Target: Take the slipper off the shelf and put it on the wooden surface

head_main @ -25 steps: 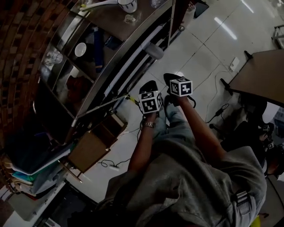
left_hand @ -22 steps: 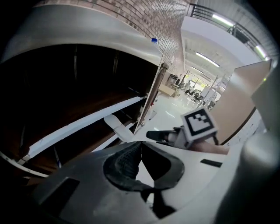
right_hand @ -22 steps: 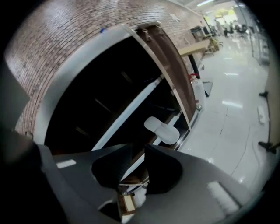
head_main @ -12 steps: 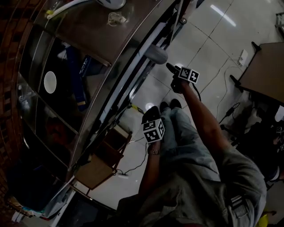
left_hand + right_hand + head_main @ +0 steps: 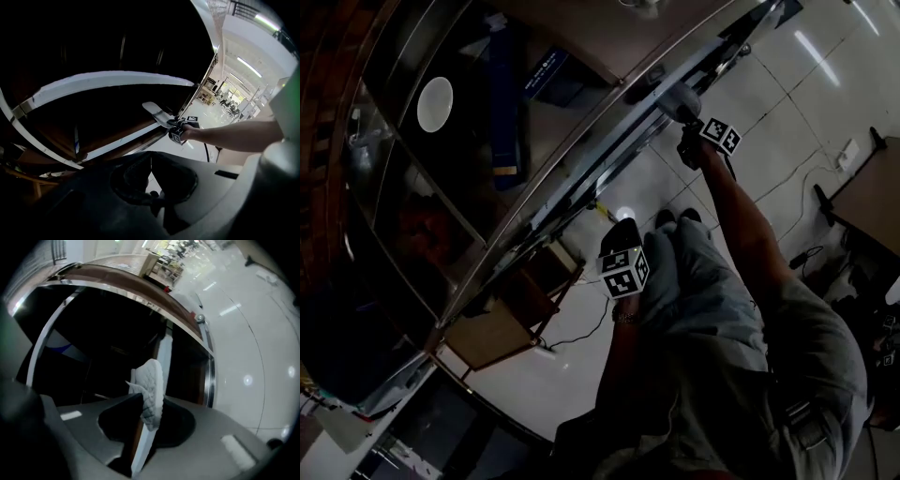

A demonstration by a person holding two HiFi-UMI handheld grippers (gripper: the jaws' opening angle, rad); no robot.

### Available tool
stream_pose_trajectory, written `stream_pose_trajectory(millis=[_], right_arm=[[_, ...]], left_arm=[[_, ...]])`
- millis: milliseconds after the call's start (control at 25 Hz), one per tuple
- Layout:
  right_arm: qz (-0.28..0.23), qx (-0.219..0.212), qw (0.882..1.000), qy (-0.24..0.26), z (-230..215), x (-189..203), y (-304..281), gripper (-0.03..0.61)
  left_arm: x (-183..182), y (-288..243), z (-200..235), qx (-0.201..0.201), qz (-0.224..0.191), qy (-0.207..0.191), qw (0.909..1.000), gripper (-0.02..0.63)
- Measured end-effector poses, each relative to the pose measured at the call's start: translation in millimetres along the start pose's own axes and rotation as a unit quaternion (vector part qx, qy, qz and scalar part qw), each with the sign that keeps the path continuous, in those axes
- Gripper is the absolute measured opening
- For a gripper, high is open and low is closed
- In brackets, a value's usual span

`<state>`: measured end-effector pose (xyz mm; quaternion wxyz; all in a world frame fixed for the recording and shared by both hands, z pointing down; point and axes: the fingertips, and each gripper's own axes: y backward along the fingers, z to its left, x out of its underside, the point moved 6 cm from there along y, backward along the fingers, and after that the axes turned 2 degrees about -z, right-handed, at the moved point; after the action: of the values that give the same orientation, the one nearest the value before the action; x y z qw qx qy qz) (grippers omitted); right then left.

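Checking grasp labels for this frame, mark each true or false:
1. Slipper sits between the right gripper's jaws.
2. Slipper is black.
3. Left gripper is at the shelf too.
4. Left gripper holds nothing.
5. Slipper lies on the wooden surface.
1. True. The slipper stands between the jaws of the right gripper, which are closing on it.
2. False. It is white, with a quilted texture.
3. False. The left gripper is held back near the person's body, apart from the shelf.
4. True. Its jaws are together with nothing between them.
5. False. It is at the shelf's edge, in the right gripper.
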<state>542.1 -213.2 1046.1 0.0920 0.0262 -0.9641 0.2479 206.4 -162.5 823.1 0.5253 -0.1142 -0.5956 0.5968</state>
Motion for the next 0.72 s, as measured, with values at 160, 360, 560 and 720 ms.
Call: stream_pose_trajectory(millis=[160, 360, 560, 720], right_arm=[[-0.002, 0.002, 0.995, 0.097, 72, -11, 65, 0.058], [0.006, 0.067, 0.975, 0.210, 152, -22, 196, 0.058], [0.023, 0.122, 0.948, 0.292, 231, -29, 327, 0.058], [-0.019, 0.114, 0.938, 0.326, 265, -41, 386, 0.058]], left_arm=[[-30, 38, -23, 0.012, -0.007, -0.006, 0.9999, 0.003], [-81, 84, -88, 0.062, -0.014, -0.034, 0.9974, 0.003], [-121, 105, -166, 0.101, -0.043, -0.119, 0.9868, 0.003], [-119, 107, -209, 0.107, -0.022, -0.153, 0.9821, 0.003]])
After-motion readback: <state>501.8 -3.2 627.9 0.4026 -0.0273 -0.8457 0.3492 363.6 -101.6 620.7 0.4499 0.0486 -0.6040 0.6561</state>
